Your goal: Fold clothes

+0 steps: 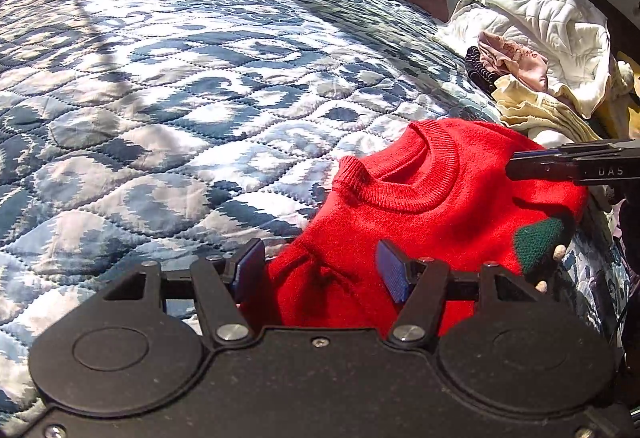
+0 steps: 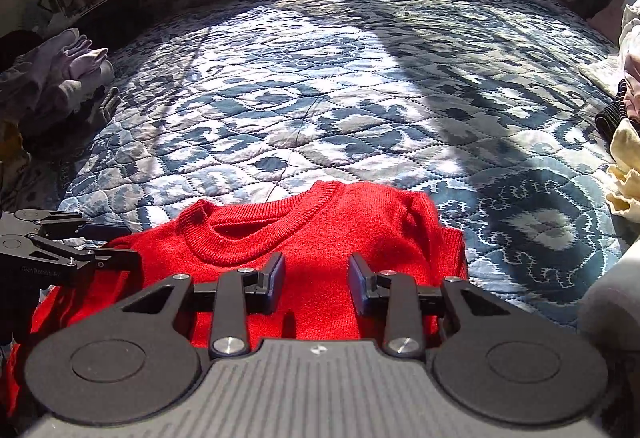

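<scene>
Sweater [image 2: 320,238]: red knitted cloth, fuzzy and matt, ribbed at the collar; green knit patch at 4 o'clock in the left wrist view.
Bedspread [image 1: 180,98]: quilted blue-and-white cloth, stitched, slight sheen in sunlight.
Left hand-held gripper [image 1: 320,270]: matt black plastic, shiny metal pins, blue ribbed pads.
Right hand-held gripper [image 2: 316,278]: matt black plastic, grooved body.
Laundry pile [image 1: 540,30]: soft crumpled cloth.

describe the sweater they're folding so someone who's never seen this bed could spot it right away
Start at the big bed with the blue-and-white patterned quilt. At its near edge, right under both grippers, lies the red sweater, a knit with a ribbed round collar facing the middle of the bed. It is the only bright red garment; the clothes pile beside it is white, cream and pink.
</scene>
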